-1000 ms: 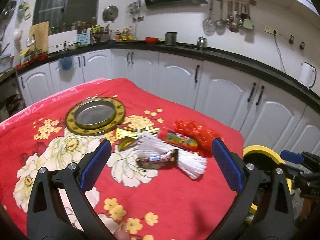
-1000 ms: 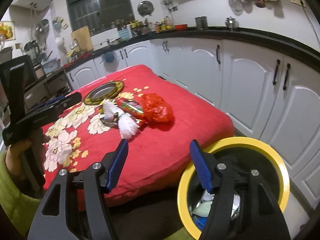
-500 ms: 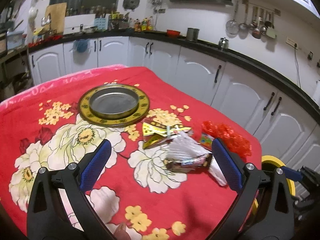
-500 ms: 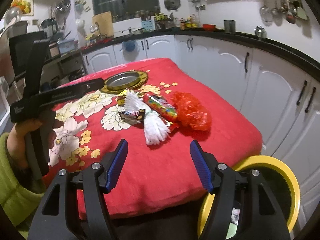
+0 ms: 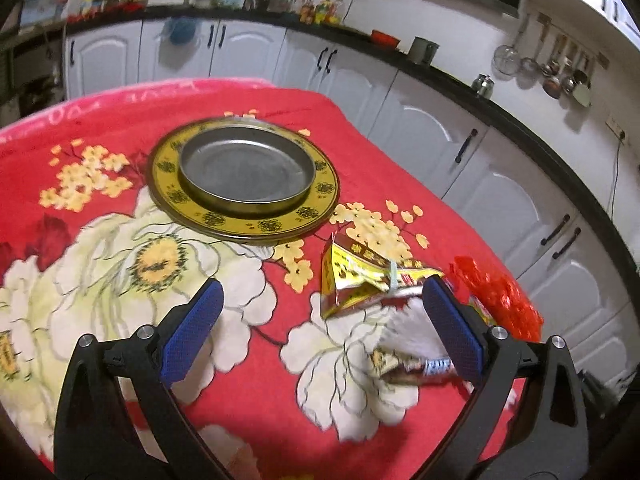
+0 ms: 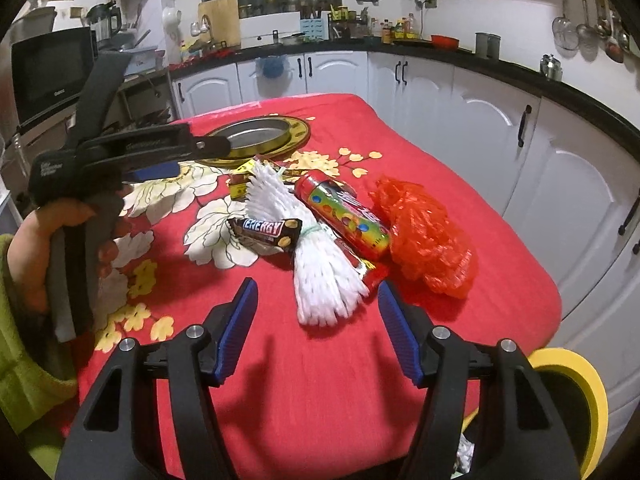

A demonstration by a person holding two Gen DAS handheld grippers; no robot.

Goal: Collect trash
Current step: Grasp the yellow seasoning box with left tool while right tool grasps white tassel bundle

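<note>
Trash lies in a pile on the red floral cloth [image 6: 320,380]: a white bundle of strips [image 6: 320,264], a brown "ENERGY" bar wrapper [image 6: 266,230], a red candy tube [image 6: 344,214], a crumpled red plastic bag [image 6: 428,236] and a yellow packet [image 5: 360,276]. My right gripper [image 6: 318,334] is open and empty, just in front of the white bundle. My left gripper [image 5: 320,334] is open and empty above the cloth, left of the pile; it also shows in the right wrist view [image 6: 152,160]. The yellow-rimmed bin [image 6: 576,392] stands on the floor at the lower right.
A gold-rimmed metal plate [image 5: 244,180] sits on the cloth behind the pile. White kitchen cabinets [image 6: 480,120] with a black counter run around the table. The table's edge drops off near the bin.
Both grippers have moved forward over the table toward the pile. The right one has swung left, away from the bin. The left one has turned left, so the pile sits by its right finger.
</note>
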